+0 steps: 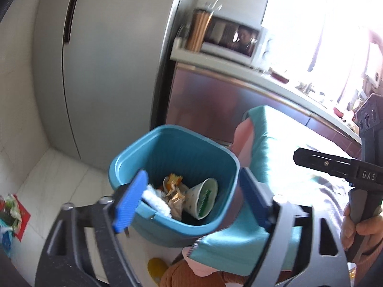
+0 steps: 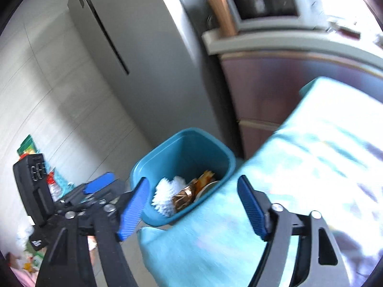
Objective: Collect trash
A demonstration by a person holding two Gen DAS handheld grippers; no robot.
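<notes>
A teal waste bin (image 1: 134, 148) stands on the floor by the corner of a table. Inside it lie a paper cup (image 1: 203, 198), a crumpled brown wrapper (image 1: 177, 197) and a white tissue (image 1: 156, 202). My left gripper (image 1: 191, 198) hangs over the bin's near rim, open, with nothing between its blue pads. In the right wrist view the same bin (image 2: 167, 143) shows the tissue (image 2: 165, 196) and the wrapper (image 2: 185, 197). My right gripper (image 2: 194, 209) is open and empty over the table's edge beside the bin.
A teal cloth (image 2: 275, 179) covers the table at the right. Behind the bin are a grey fridge (image 1: 100, 59), a brown cabinet (image 1: 210, 95) and a microwave (image 1: 229, 40). Loose wrappers (image 1: 9, 210) lie on the floor at the left. A hand (image 1: 363, 227) holds the right gripper's handle.
</notes>
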